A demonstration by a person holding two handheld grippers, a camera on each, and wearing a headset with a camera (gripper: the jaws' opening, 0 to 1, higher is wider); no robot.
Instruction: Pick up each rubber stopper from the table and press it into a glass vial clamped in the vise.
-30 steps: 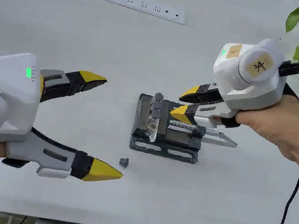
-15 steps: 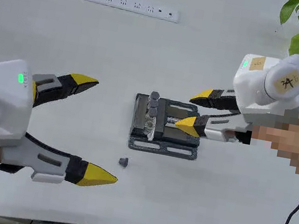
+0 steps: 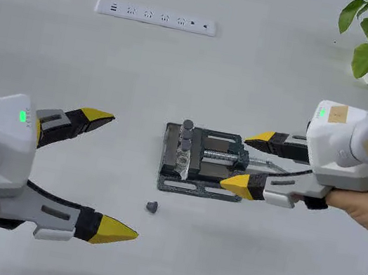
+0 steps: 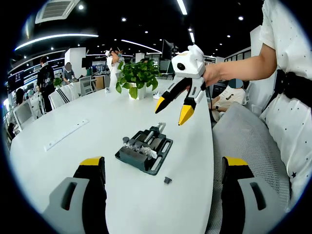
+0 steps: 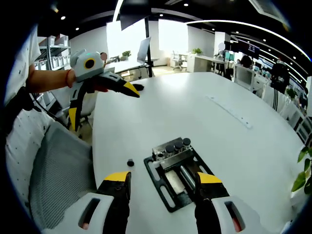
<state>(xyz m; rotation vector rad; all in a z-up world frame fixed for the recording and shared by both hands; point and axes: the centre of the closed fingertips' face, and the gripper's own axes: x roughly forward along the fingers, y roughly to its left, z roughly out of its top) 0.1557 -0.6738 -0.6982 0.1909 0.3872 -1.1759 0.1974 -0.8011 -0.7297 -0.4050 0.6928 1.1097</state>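
Left gripper [image 3: 124,175]: jaws spread wide, holding nothing, over the table [image 3: 56,51] left of the vise [image 3: 197,183].
Right gripper [image 3: 235,161]: jaws apart, empty, at the vise's screw end.
Stopper [image 3: 151,207]: lies loose on the table, near the vise's front corner, apart from both grippers.
Vials [image 3: 183,153]: clamped in a row in the vise; three carry dark stoppers, the nearest looks uncapped.

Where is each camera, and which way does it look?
Head view: on the person's head, looking down at vise, left gripper, right gripper; a hand shows.
Left gripper view: on the left gripper, facing vise and right gripper; own jaws, arm, shirt show.
Right gripper view: on the right gripper, facing vise and left gripper; own jaws, arm, shirt show.
All share the vise and stopper.
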